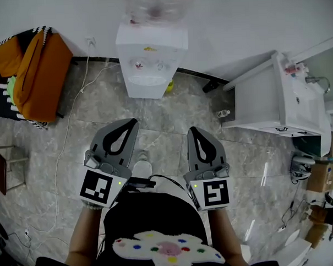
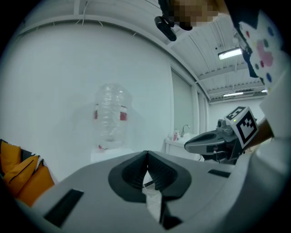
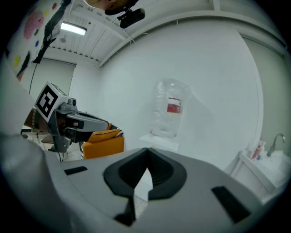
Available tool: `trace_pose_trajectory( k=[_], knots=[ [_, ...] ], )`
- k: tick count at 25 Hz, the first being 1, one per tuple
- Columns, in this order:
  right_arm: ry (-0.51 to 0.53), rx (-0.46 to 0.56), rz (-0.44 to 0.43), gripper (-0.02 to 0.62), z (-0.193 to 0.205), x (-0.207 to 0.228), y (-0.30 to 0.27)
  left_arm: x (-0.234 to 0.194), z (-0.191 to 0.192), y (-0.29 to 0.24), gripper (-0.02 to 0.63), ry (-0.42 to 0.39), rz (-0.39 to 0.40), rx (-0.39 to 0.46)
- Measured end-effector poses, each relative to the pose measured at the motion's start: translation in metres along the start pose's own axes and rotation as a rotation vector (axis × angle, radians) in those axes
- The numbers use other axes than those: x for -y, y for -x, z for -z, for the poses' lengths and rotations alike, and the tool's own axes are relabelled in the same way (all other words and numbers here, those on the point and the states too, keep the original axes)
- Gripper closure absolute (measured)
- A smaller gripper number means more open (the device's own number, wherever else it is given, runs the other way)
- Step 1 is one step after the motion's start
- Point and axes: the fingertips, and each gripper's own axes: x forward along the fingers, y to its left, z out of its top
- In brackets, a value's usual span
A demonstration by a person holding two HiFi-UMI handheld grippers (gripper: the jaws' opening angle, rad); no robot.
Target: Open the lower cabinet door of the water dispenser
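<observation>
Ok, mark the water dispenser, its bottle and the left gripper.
water dispenser point(image 1: 146, 87), head view, white front panel.
bottle point(image 3: 164, 124), right gripper view, clear body.
left gripper point(image 1: 134, 122), head view, shut jaw tips.

Utility room: water dispenser, sink, stone floor.

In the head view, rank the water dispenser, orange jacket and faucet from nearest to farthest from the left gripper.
1. water dispenser, straight ahead of the left gripper
2. orange jacket, at left
3. faucet, far right
</observation>
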Motion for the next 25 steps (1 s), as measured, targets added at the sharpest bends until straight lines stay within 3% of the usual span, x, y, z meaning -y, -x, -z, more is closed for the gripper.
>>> trace_pose_trajectory(
  k=[12, 17, 25],
  knots=[
    [-0.014, -0.027, 0.044, 0.591, 0.0, 0.005, -0.022, -0.026, 0.004, -0.021, 0.594, 0.029, 0.03, -0.007],
    [0.035, -0.028, 0.062, 0.592, -0.001, 0.018, -0.028, -0.03, 0.002, -0.026, 0.594, 0.023, 0.023, -0.001],
    [0.046, -0.003, 0.027, 0.592, -0.005, 0.023, -0.041, -0.038, -0.003, -0.032, 0.594, 0.006, -0.009, 0.012]
  ],
)
